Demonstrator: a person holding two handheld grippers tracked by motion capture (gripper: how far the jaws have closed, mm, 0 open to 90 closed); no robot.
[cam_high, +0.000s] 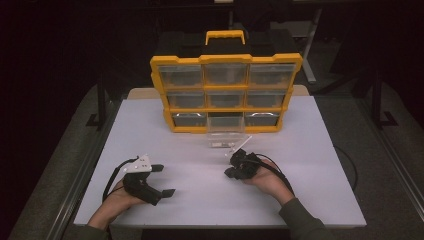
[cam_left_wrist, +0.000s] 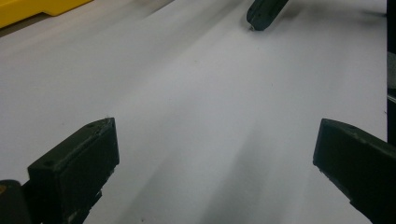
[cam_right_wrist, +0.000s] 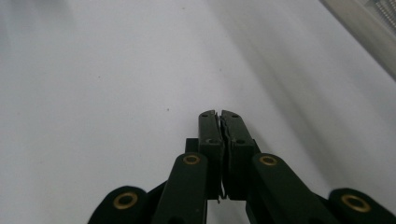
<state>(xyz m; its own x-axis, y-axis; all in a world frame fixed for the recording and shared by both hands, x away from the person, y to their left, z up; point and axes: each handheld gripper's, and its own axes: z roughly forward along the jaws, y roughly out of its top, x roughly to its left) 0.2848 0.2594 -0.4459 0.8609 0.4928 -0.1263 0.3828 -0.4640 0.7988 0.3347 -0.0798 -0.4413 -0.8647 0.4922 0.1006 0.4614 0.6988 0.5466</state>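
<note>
we're resting both hands on the white table (cam_high: 310, 150) right now. the left gripper (cam_high: 162, 180) is sitting with its jaws wide apart on nothing, the right gripper (cam_high: 236, 161) is pinched together, empty. the clear drawer (cam_high: 225, 135) is sitting pulled out at 12 o'clock from the right gripper, just in front of the yellow organizer (cam_high: 226, 59). we're guessing the next move is reaching for that drawer, which needs the right jaws opened first.

Left gripper (cam_left_wrist: 215, 163) jaws spread wide over bare white tabletop (cam_left_wrist: 201, 107), nothing between; yellow organizer (cam_left_wrist: 32, 8) corner top left, other gripper's tip (cam_left_wrist: 264, 13) up top.
</note>
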